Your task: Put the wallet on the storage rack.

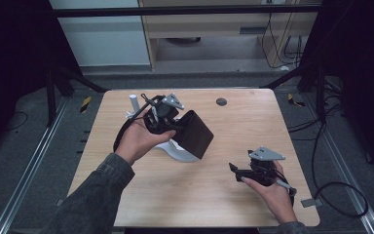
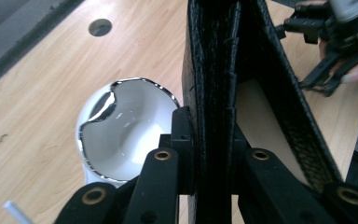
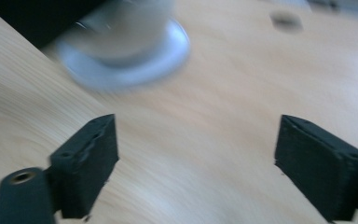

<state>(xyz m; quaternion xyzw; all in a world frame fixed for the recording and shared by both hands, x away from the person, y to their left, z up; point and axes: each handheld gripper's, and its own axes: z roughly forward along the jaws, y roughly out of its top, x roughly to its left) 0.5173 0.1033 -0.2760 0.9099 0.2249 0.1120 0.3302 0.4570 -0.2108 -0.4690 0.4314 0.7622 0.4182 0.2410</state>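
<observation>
You've got the wallet (image 1: 195,134) pinched in your left hand-held gripper (image 2: 213,140), jaws clamped tight on its edge, and it hangs in the air just over the white stand (image 2: 121,130). Your right hand-held gripper (image 3: 196,163) sits low near the tabletop's (image 1: 243,126) right front, jaws spread wide with nothing between them. Looks like you're mid-lift, wallet off the stand. Next I'd guess you carry it clear and set it down, or pass it right, so mind that dangling flap. The surface is pale wood with a grommet hole (image 1: 221,102); dark floor, cables and rails sit around it.
</observation>
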